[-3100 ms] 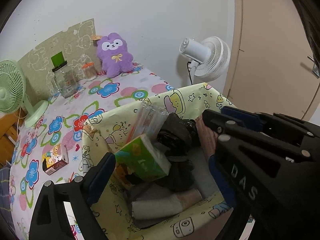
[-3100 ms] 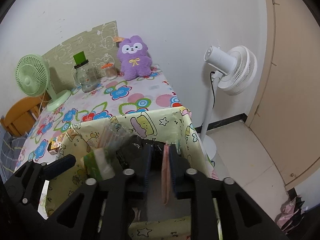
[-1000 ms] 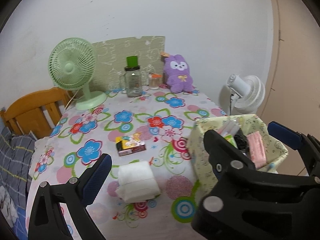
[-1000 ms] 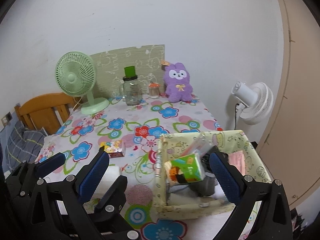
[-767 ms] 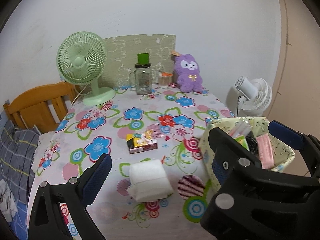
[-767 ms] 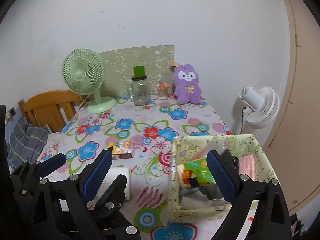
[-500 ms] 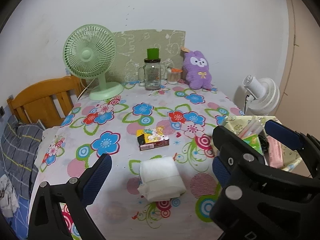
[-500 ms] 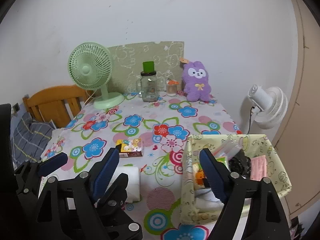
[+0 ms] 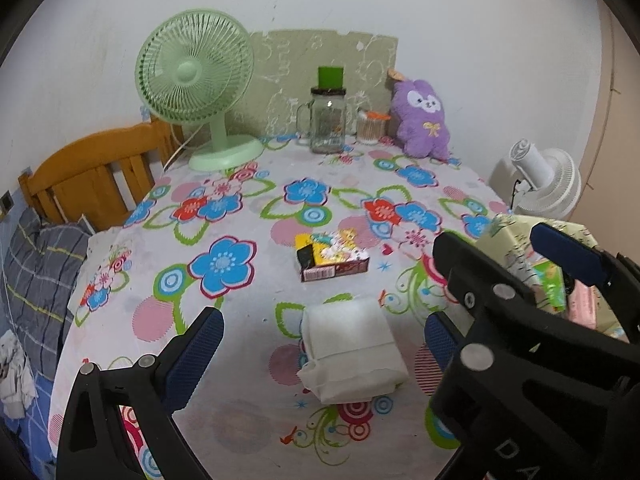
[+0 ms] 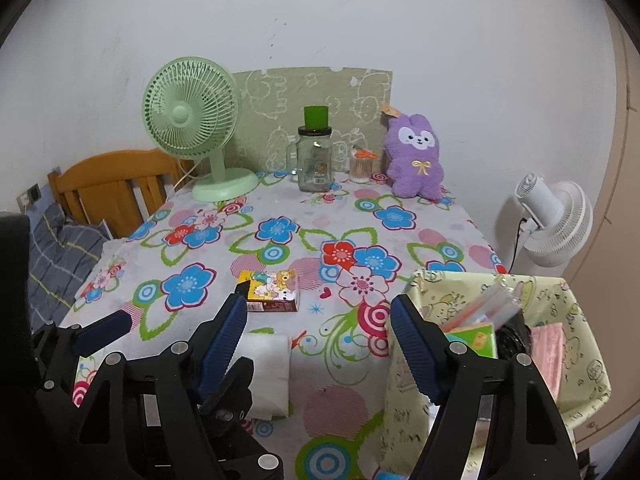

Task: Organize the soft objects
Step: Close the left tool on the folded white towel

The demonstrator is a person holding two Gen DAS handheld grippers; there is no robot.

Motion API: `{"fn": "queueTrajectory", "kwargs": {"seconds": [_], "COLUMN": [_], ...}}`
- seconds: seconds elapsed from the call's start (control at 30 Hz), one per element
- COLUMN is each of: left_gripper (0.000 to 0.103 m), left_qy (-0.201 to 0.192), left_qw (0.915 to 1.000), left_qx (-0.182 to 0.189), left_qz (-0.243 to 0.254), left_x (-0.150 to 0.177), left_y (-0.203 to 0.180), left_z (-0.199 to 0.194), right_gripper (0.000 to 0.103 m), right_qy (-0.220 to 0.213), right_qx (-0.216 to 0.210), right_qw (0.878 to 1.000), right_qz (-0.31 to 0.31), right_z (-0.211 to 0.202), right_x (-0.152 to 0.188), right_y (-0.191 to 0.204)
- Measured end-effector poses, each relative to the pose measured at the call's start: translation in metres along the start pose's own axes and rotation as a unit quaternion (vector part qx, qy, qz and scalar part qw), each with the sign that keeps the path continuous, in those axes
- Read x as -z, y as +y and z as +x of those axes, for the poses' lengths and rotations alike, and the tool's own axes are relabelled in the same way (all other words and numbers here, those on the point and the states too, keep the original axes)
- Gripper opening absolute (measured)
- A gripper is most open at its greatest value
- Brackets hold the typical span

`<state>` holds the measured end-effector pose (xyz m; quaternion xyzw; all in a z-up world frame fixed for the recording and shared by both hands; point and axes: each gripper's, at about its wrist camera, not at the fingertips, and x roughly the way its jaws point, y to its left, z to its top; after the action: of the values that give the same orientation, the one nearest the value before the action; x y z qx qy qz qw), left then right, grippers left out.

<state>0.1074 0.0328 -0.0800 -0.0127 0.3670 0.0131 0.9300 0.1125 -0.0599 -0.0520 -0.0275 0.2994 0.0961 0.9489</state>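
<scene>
White tissue pack (image 9: 352, 350) lies on the floral tablecloth (image 9: 240, 216), left of the yellow fabric bin (image 10: 576, 360) already holding soft items. Left gripper (image 9: 320, 344) gapes wide, straddling the pack to pick it. Right gripper (image 10: 318, 338), jaws just narrowing, empty, near the bin.

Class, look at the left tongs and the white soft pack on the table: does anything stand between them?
Nothing visible does. The white soft pack lies on bare tablecloth just ahead of the open left tongs; the small printed box lies beyond it.
</scene>
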Motion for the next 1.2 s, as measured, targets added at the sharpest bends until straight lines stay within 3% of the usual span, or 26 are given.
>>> {"fn": "queueTrajectory", "kwargs": {"seconds": [0.17,0.77,1.0,1.07,1.2], "left_gripper": [0.101,0.096,0.093,0.089,0.069], "left_qy": [0.02,0.07,0.087,0.089,0.096], "left_qw": [0.9998,0.9975,0.9962,0.996,0.9943], "left_qx": [-0.006,-0.006,0.006,0.013,0.044], "left_qz": [-0.001,0.003,0.004,0.002,-0.008], "left_x": [0.002,0.014,0.019,0.02,0.022], "left_y": [0.003,0.005,0.003,0.002,0.002], "left_z": [0.016,0.059,0.072,0.074,0.078], "right_gripper": [0.068,0.063,0.063,0.063,0.063], "right_qy": [0.013,0.05,0.056,0.056,0.056], "right_qx": [-0.012,0.005,0.04,0.045,0.05], "right_qw": [1.0,0.999,0.997,0.997,0.996], "right_qz": [-0.003,-0.008,-0.036,-0.04,-0.046], "right_z": [0.019,0.06,0.07,0.072,0.073], "right_x": [0.002,0.007,0.01,0.01,0.011], "right_y": [0.002,0.001,0.003,0.003,0.002]}}
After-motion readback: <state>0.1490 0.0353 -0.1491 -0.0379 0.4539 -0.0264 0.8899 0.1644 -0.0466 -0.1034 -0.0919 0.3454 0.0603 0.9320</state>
